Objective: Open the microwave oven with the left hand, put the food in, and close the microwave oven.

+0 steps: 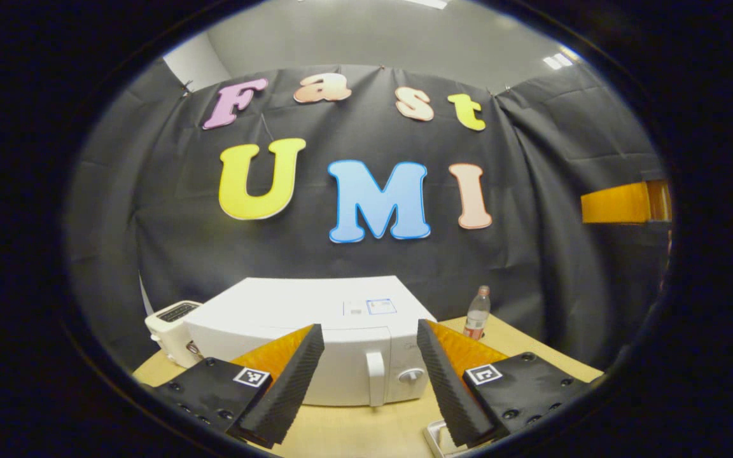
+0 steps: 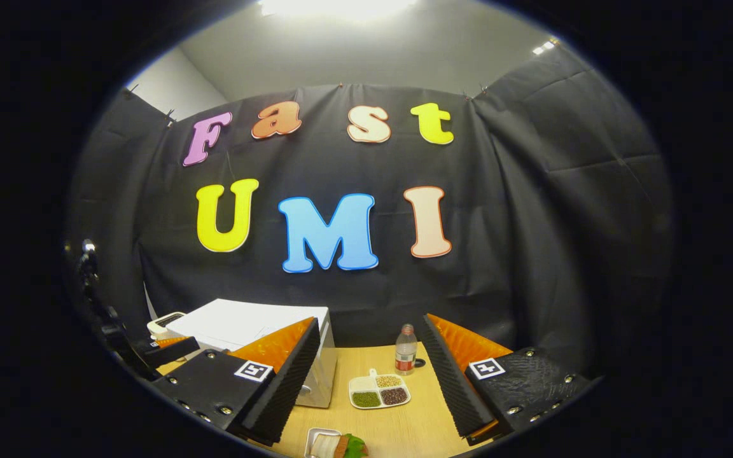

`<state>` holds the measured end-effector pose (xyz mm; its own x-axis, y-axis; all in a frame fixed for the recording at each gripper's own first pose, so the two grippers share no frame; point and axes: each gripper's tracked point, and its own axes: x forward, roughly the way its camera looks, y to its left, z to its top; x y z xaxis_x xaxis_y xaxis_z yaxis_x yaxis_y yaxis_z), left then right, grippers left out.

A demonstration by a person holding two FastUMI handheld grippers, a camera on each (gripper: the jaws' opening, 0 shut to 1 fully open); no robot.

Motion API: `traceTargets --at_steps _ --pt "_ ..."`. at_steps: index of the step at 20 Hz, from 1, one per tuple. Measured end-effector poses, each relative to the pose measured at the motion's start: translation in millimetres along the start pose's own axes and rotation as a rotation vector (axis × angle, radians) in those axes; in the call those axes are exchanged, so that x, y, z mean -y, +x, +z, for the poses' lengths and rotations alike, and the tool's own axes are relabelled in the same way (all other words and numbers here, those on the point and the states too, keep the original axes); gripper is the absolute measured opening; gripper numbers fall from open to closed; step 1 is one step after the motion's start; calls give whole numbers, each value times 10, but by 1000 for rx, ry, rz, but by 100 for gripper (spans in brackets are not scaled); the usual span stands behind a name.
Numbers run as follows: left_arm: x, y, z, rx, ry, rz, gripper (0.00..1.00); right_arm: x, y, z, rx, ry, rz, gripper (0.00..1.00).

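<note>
The white microwave (image 1: 315, 318) stands on the wooden table (image 1: 366, 426) with its door shut. Its vertical handle (image 1: 375, 378) and round knob (image 1: 411, 375) sit at the front right. My left gripper (image 1: 369, 329) is open just in front of the door, with the handle showing between its fingers. In the right gripper view the microwave (image 2: 245, 321) is at the left, and a small white tray of food (image 2: 331, 445) with a green leaf lies at the bottom edge. My right gripper (image 2: 370, 323) is open above the table and holds nothing. A corner of the white tray (image 1: 438, 437) shows by my left gripper.
A white toaster (image 1: 172, 321) stands left of the microwave. A plastic bottle (image 2: 406, 350) is at the back of the table, with a divided dish of beans (image 2: 379, 390) in front of it. The other gripper (image 2: 172, 350) shows at the far left.
</note>
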<state>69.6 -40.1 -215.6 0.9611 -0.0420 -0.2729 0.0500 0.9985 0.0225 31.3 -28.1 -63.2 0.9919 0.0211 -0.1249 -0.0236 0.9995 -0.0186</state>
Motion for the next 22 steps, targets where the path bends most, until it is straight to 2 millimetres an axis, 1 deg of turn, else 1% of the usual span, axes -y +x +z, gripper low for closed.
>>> traceTargets --at_steps 2,4,5,7,10,11,12,13,14,15,16,18,19,20,21,22 --pt "30 151 -300 -42 -17 -4 97 32 19 -76 -30 -23 -5 96" --pt "20 326 -569 -90 -24 7 96 72 44 -66 -38 -38 -13 96" --pt "19 395 -712 -113 -25 10 97 87 53 -53 -40 -43 -15 96" --pt "-20 554 -923 -149 -27 23 93 148 89 -7 -33 -59 -26 96" --pt "-60 770 -1155 -192 -23 31 87 234 106 -18 -35 -67 -48 96" --pt "-57 825 -1237 -211 -25 29 78 248 110 -35 -41 -64 -54 96" --pt "-45 867 -1308 -233 -21 20 77 263 112 -62 -47 -61 -59 96" --pt "1 907 -1400 -255 -19 1 69 265 120 -87 -54 -59 -62 96" --pt "35 912 -1433 -273 -16 -17 55 262 118 -109 -59 -59 -62 96" --pt "77 945 -1465 -281 -10 -32 49 258 116 -108 -62 -60 -63 96" --pt "90 965 -1440 -274 7 -23 36 256 114 -119 -64 -60 -62 96" --pt "73 938 -1464 -280 -19 -15 28 256 103 -111 -61 -64 -64 96" --pt "73 923 -1473 -289 -27 -12 23 255 100 -104 -60 -65 -65 96" --pt "60 909 -1438 -287 -20 -2 16 251 101 -113 -61 -64 -64 96" --pt "65 910 -1447 -293 -15 -1 15 252 91 -114 -61 -62 -62 96" --pt "58 903 -1421 -303 -12 -6 6 259 73 -118 -62 -61 -63 96"
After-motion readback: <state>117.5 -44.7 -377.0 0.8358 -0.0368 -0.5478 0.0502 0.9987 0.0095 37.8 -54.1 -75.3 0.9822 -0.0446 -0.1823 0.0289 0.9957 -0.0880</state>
